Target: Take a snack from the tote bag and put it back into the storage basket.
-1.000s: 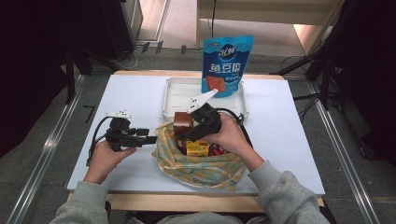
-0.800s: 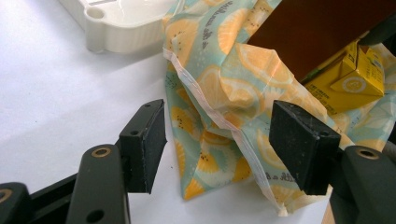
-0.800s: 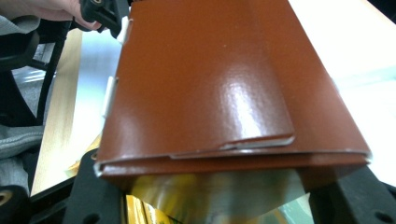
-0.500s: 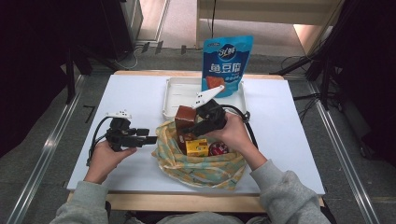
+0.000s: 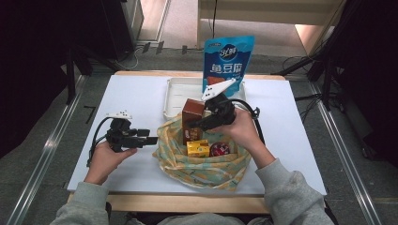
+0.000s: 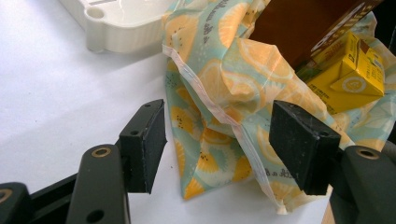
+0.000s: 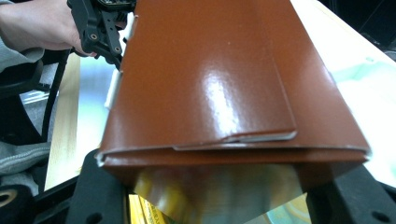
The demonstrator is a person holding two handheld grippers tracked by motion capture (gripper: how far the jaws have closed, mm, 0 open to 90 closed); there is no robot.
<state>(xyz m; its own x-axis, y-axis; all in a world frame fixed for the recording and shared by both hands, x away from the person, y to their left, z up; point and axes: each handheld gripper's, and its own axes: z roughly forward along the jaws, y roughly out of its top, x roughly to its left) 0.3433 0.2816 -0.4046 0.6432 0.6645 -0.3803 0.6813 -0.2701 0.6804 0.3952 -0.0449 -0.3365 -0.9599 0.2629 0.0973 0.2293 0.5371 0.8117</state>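
We see a white tabletop (image 5: 141,93) with a white tray (image 5: 180,91) at its far side and a tall blue snack pouch (image 5: 228,58) standing behind the tray. Nearer the person lies an open cloth bag (image 5: 202,161) printed with lemon slices, its mouth spread wide. Above the bag's far edge the right gripper (image 5: 195,124) holds a brown carton (image 5: 192,117), its jaws having just closed a little onto the carton's sides, so the box sits upright between them, lifted out of the bag. Inside the bag we find a small yellow juice box (image 5: 197,148) and, just beside it, a round red item (image 5: 219,149). The left gripper (image 5: 152,140) rests low at the bag's left edge, jaws wide apart and holding nothing.
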